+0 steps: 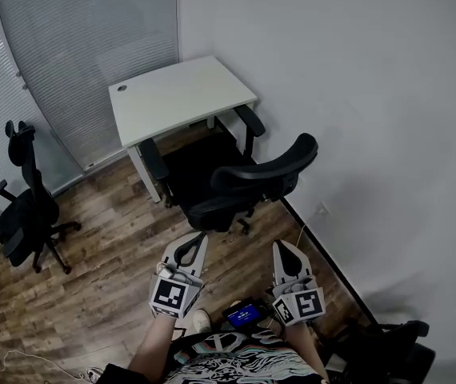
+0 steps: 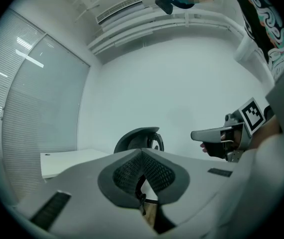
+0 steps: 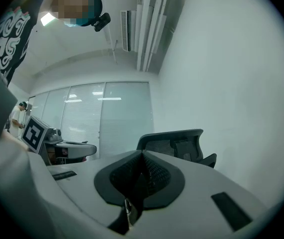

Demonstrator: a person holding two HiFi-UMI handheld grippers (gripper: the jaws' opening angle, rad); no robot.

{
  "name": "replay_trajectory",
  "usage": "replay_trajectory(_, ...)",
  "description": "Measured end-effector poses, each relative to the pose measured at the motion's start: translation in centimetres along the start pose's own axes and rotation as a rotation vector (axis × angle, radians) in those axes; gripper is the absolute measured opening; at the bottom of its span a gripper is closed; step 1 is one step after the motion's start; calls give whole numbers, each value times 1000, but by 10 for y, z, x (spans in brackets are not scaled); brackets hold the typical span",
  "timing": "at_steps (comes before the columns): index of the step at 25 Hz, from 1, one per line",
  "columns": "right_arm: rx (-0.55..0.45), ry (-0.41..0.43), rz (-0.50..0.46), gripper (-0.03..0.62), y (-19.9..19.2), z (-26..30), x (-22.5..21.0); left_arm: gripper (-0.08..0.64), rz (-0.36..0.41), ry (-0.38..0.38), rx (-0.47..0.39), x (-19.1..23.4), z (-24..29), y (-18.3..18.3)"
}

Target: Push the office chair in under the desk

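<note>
my left gripper (image 1: 194, 245) and right gripper (image 1: 285, 250) were both closed, empty, short of the office chair (image 1: 248, 181); i feared an off-centre push swinging its armrest (image 1: 154, 160) into the desk (image 1: 182, 94) leg.

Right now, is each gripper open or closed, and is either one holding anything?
Left gripper: closed, holding nothing.
Right gripper: closed, holding nothing.
</note>
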State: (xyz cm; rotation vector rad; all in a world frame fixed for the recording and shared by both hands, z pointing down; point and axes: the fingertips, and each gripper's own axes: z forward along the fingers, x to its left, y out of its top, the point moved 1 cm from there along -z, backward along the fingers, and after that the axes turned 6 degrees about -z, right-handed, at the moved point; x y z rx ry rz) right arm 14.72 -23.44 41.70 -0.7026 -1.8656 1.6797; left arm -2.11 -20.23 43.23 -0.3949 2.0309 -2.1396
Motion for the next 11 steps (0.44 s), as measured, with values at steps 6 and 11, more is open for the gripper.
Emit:
replay_trajectory(6, 17, 9, 22, 23, -10, -1, -16, 3, 20, -7, 45, -16, 13, -8)
replay_trajectory(11, 38, 26, 31, 23, -18, -1, -22, 3, -6, 7, 64, -20, 17, -12)
